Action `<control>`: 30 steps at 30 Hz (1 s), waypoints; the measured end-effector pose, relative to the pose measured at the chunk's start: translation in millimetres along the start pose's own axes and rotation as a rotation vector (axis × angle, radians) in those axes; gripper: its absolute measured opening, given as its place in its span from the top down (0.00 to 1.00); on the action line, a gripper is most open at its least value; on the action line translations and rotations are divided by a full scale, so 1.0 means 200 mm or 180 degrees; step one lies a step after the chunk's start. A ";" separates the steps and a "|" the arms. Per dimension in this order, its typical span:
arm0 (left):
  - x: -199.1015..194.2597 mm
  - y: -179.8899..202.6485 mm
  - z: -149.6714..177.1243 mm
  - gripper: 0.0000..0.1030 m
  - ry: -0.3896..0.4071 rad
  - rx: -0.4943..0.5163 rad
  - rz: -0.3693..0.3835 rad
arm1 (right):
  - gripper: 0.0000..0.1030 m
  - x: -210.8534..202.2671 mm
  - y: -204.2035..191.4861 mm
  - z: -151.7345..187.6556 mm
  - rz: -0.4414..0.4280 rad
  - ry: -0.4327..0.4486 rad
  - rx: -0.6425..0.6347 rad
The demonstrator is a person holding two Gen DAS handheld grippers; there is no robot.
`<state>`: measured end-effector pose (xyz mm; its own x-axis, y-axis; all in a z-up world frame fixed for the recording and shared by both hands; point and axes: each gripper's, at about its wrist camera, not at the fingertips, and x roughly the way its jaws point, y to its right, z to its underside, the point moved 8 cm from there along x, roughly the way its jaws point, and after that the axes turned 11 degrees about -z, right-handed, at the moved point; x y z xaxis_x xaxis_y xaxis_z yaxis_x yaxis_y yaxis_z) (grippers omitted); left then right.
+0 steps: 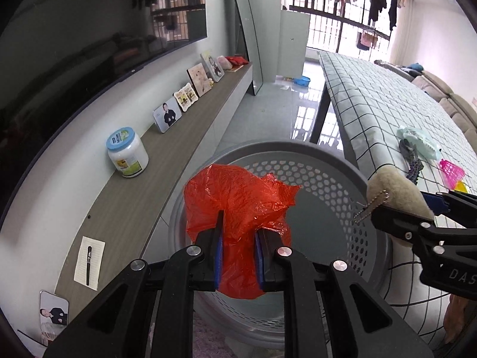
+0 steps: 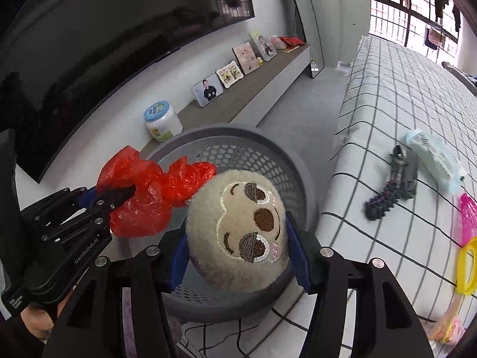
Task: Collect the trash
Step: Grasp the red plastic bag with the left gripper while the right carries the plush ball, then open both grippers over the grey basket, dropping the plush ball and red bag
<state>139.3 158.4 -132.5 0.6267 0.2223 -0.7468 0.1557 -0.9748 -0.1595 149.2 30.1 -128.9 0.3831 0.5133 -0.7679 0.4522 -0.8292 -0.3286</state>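
Note:
My left gripper [image 1: 238, 237] is shut on a crumpled red plastic bag [image 1: 238, 200] and holds it over the open mouth of a grey perforated basket [image 1: 342, 185]. The right wrist view shows the same bag [image 2: 143, 197] in the left gripper [image 2: 125, 194], at the basket's [image 2: 238, 155] left rim. My right gripper [image 2: 237, 249] is shut on a round beige plush toy [image 2: 238, 229] with an embroidered face, above the basket's near side. In the left wrist view the plush [image 1: 393, 191] and the right gripper [image 1: 387, 211] hang at the basket's right rim.
A checked tablecloth covers the table [image 2: 402, 95] on the right. On it lie a tissue pack [image 2: 435, 158], a dark toy [image 2: 393, 185], a pink basket toy [image 2: 468, 217] and a yellow ring [image 2: 466, 268]. A wooden shelf [image 1: 167, 161] on the left carries a white jar [image 1: 126, 153] and photo frames.

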 end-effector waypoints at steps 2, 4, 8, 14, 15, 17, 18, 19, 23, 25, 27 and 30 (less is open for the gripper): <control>0.02 0.00 0.02 0.84 -0.0034 -0.0014 0.0001 | 0.46 0.04 0.01 0.01 0.0007 -0.0050 0.0001; 0.03 0.00 0.03 0.84 -0.0061 -0.0040 0.0019 | 0.46 0.07 0.01 0.02 -0.0015 -0.0064 0.0042; 0.05 -0.01 0.06 0.84 -0.0128 -0.0075 0.0000 | 0.46 0.12 0.02 0.03 0.0037 -0.0095 0.0000; 0.07 -0.02 0.08 0.84 -0.0206 -0.0106 -0.0019 | 0.46 0.17 0.02 0.04 0.0037 -0.0125 -0.0045; 0.08 -0.02 0.09 0.84 -0.0213 -0.0109 -0.0027 | 0.46 0.17 0.03 0.04 0.0029 -0.0126 -0.0038; 0.08 -0.02 0.09 0.84 -0.0226 -0.0113 -0.0042 | 0.46 0.18 0.03 0.03 0.0016 -0.0116 -0.0030; 0.08 -0.02 0.09 0.84 -0.0228 -0.0116 -0.0048 | 0.43 0.18 0.03 0.03 0.0008 -0.0105 -0.0020; 0.08 -0.03 0.09 0.84 -0.0227 -0.0121 -0.0053 | 0.41 0.19 0.04 0.03 0.0005 -0.0096 -0.0004; 0.08 -0.04 0.10 0.81 -0.0245 -0.0145 -0.0072 | 0.34 0.18 0.04 0.03 -0.0029 -0.0072 0.0045; 0.07 -0.05 0.11 0.81 -0.0247 -0.0151 -0.0099 | 0.32 0.17 0.04 0.03 -0.0038 -0.0059 0.0055; 0.07 -0.05 0.11 0.79 -0.0251 -0.0154 -0.0122 | 0.32 0.18 0.04 0.03 -0.0034 -0.0060 0.0056; 0.07 -0.07 0.12 0.70 -0.0276 -0.0185 -0.0151 | 0.32 0.18 0.05 0.02 -0.0033 -0.0039 0.0062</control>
<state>128.4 174.5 -156.7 0.5495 0.2634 -0.7929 0.2291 -0.9601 -0.1601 163.5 40.0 -161.7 0.3687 0.5193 -0.7710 0.4403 -0.8280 -0.3472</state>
